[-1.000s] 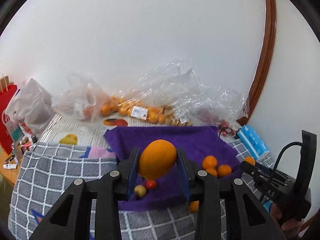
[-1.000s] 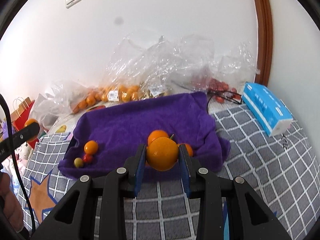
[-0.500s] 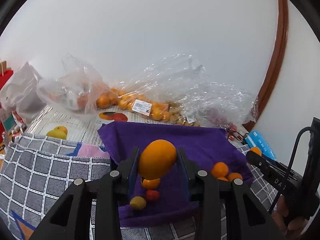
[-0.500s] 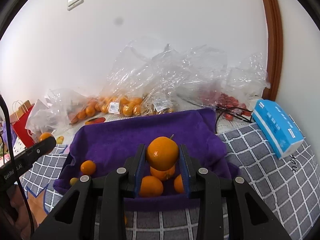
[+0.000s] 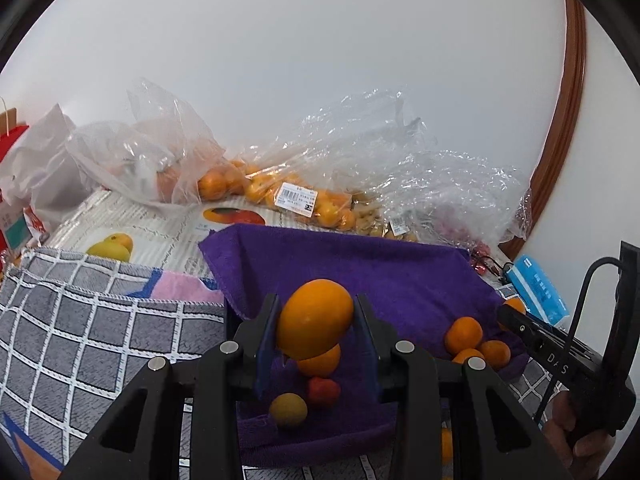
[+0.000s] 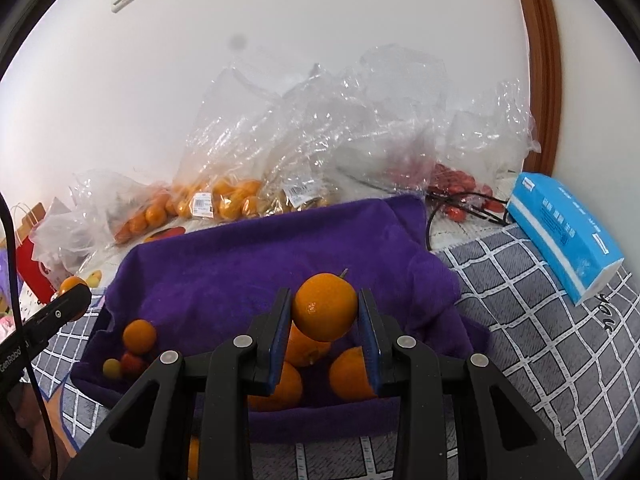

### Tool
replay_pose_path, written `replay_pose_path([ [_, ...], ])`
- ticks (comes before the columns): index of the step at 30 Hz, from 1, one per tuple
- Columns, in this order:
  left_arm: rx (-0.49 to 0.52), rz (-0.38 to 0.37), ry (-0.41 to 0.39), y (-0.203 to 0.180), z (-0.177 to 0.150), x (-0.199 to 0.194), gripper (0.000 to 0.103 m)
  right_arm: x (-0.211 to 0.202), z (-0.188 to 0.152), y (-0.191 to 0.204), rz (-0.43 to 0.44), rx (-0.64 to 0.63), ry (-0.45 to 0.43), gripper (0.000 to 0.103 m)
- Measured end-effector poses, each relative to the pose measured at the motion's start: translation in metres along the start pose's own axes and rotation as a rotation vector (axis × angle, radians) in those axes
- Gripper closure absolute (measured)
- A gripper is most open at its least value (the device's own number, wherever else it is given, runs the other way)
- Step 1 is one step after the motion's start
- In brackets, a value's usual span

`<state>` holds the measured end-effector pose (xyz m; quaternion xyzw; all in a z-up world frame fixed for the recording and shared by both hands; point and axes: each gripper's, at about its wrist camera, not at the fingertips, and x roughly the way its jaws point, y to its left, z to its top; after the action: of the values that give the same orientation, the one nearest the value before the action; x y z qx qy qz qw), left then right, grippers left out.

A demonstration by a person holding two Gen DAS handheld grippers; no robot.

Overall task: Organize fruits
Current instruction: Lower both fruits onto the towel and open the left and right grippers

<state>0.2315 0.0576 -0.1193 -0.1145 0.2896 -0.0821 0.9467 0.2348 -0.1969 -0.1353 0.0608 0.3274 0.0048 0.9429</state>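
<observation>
The left gripper [image 5: 315, 330], black with blue pads, is tilting downward over the left end of a rumpled purple towel [image 5: 360, 276] and is clamping a large oval orange fruit [image 5: 315, 330] between its pads. Just under it a smaller round orange [image 5: 320, 360], a small red fruit [image 5: 324, 392] and a small yellow-green fruit [image 5: 288, 410] are lying together on the towel. The right gripper [image 6: 325, 307], of the same build, is angling down over the towel's near right part and is squeezing a round orange fruit with a short stem [image 6: 325, 307], while three more loose oranges [image 6: 348, 372] are sitting close together beneath its fingers. At the right edge of the left wrist view a person's hand [image 5: 576, 436] is gripping the other tool's handle. Compared with a second ago, both grippers have sunk and moved in over the towel: the fruit piles that were lying ahead of the fingers are now showing directly beneath the held fruit, and the grey checked cloth [image 6: 540, 340] is filling less of the foreground. Each grip is looking unchanged.
</observation>
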Motion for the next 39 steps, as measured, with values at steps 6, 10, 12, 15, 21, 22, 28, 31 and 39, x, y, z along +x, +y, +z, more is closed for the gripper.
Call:
replay_pose_path([
  [6, -0.004, -0.016, 0.023, 0.001, -0.001, 0.006, 0.068, 0.001, -0.003, -0.001, 0.006, -0.006, 0.012, 0.071],
  [10, -0.012, -0.031, 0.038, 0.003, -0.003, 0.01, 0.068, 0.006, -0.005, -0.001, 0.014, -0.008, 0.025, 0.071],
  [12, -0.006, -0.032, 0.046, 0.002, -0.004, 0.013, 0.068, 0.008, -0.007, -0.001, 0.015, -0.006, 0.036, 0.071],
  [15, 0.005, -0.037, 0.056, 0.0, -0.006, 0.015, 0.068, 0.01, -0.009, 0.0, 0.026, -0.006, 0.044, 0.071],
  [21, 0.007, -0.053, 0.095, -0.001, -0.008, 0.022, 0.068, 0.014, -0.012, 0.004, 0.021, -0.019, 0.053, 0.07],
  [22, 0.005, -0.055, 0.102, -0.001, -0.008, 0.024, 0.068, 0.014, -0.012, 0.004, 0.018, -0.023, 0.056, 0.07],
  [28, -0.006, -0.064, 0.131, 0.002, -0.01, 0.028, 0.068, 0.017, -0.014, 0.007, 0.013, -0.033, 0.074, 0.07],
  [31, -0.011, -0.078, 0.145, 0.002, -0.01, 0.03, 0.068, 0.016, -0.014, 0.009, 0.014, -0.042, 0.068, 0.07],
  [39, 0.007, -0.081, 0.156, -0.002, -0.012, 0.032, 0.068, 0.016, -0.016, 0.013, 0.003, -0.071, 0.068, 0.07],
])
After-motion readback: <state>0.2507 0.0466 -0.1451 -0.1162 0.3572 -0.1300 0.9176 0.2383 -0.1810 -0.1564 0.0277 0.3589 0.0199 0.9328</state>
